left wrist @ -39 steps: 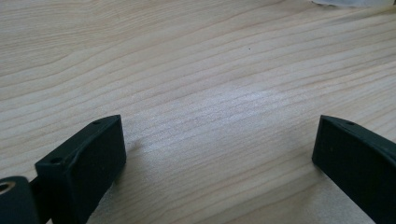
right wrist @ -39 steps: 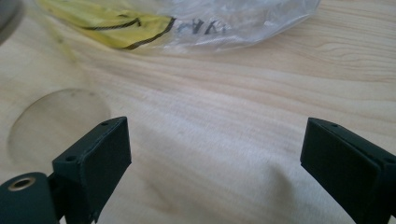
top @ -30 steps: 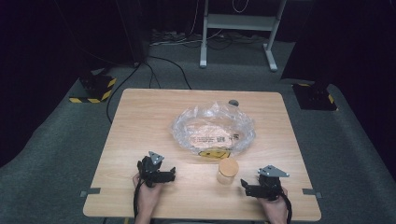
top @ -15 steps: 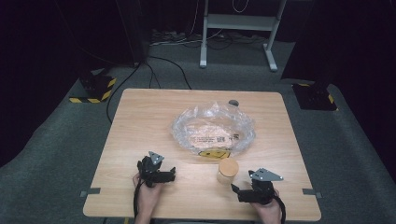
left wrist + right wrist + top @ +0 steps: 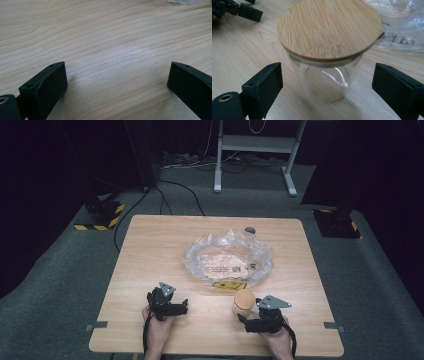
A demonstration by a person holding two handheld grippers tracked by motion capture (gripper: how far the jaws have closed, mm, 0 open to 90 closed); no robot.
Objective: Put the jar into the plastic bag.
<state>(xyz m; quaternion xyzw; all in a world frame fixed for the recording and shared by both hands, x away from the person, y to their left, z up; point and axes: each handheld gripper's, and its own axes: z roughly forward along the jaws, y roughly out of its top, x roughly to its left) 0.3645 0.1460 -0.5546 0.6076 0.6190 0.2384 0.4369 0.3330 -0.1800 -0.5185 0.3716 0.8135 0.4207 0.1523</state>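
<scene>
The right gripper (image 5: 325, 82) stands wide, its jaws just closing slightly around the glass jar (image 5: 325, 80) without touching it, near the table's (image 5: 150, 250) near edge. The bamboo lid (image 5: 329, 27) hides the jar's inside; the crumpled plastic bag (image 5: 227, 260) lies just beyond.

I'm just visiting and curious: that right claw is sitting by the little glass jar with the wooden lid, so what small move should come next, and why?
Probably ease the right claw a little farther forward, then close it on the glass jar. Its jaws have just been closing but are open, one on each side of the glass with gaps showing. The wooden lid is on.
</scene>
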